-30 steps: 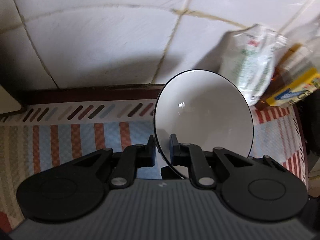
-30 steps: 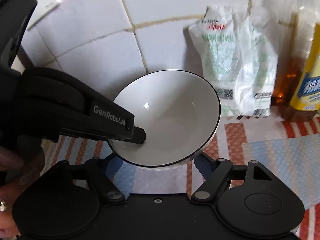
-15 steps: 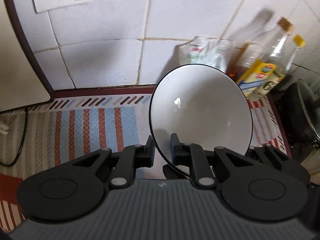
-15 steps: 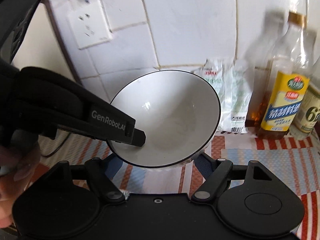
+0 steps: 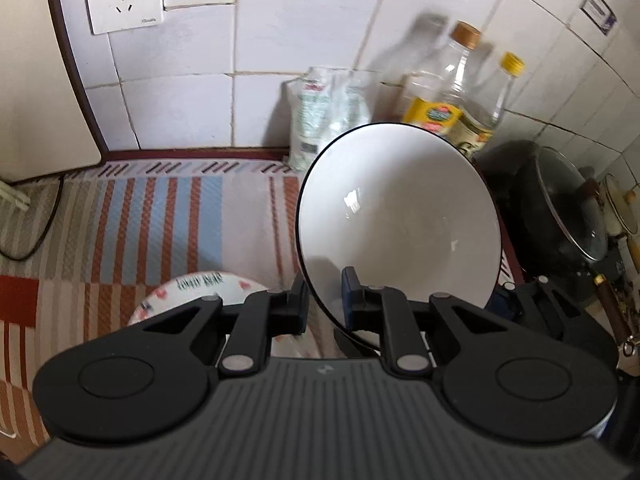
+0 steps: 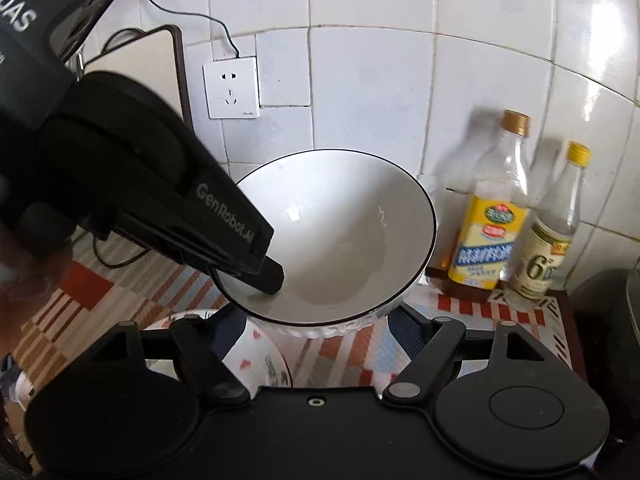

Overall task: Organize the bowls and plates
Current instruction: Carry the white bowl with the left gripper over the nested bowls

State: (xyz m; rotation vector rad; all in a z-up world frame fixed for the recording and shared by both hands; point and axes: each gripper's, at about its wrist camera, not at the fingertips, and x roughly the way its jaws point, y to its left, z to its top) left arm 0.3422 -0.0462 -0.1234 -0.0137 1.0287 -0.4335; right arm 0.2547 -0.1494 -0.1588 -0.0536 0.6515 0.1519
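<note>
- Your left gripper [image 5: 325,298] is clamped on the near rim of the white ceramic bowl with a thin black edge [image 5: 400,220], one finger inside and one outside; the bowl hangs tilted in the air above the striped red, blue and white mat [image 5: 160,216].
- Your right gripper [image 6: 316,328] stands wide under the same bowl, a finger on either side of its base; whether the pads press on it I cannot tell, since the bowl hides them.
- The grip on the rim is thin: if the two hands drift apart or twist against each other, the bowl could pivot in the left jaws and slip out.
- A white dish printed with red hearts [image 6: 256,364] lies just below; a dropped bowl would likely strike it and chip both.
- The tall clear bottle with a yellow label [image 6: 490,232] and the smaller yellow-capped bottle [image 6: 548,240] stand close beside the bowl; a swing towards them could knock them over.
- The heart dish is mostly hidden behind both gripper bodies, so its shape stays unclear.
- The dark lidded pot [image 5: 560,216] is cut off at the edge.
</note>
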